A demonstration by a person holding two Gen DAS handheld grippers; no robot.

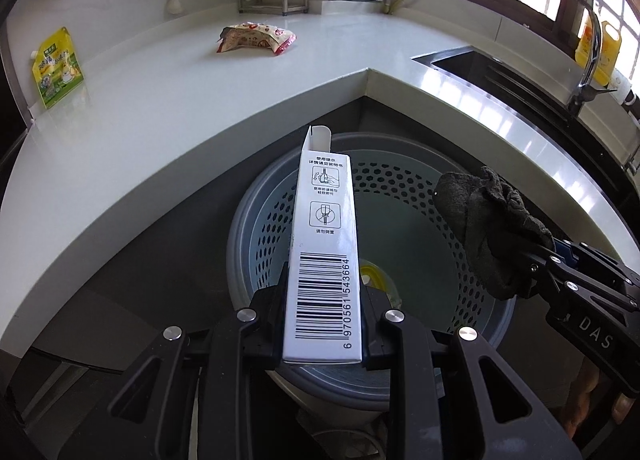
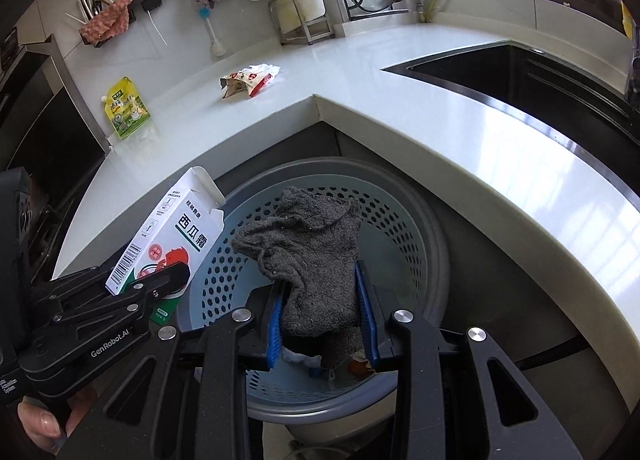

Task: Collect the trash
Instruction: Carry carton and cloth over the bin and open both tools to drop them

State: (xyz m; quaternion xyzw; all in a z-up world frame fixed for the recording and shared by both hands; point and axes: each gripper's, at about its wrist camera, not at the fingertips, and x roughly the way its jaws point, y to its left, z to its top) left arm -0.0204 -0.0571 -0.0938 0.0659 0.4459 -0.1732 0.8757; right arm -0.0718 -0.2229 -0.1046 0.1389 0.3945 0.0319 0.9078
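Two grippers hover over the round perforated bin [image 1: 404, 219] tucked under the corner of the white counter [image 1: 160, 107]. Left gripper [image 1: 324, 316] clamps a white carton [image 1: 326, 252], barcode side up, its open flap at the far end. Right gripper [image 2: 324, 320], blue pads, pinches a dark grey rag [image 2: 312, 260]. Far on the counter lie a crumpled wrapper [image 1: 256, 37] and, further left, a yellow pouch [image 1: 58, 67].

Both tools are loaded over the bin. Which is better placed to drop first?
Right, marginally. The right tool holds the grey cloth over the middle of the basket bin; the left tool holds its white box nearer the rim.
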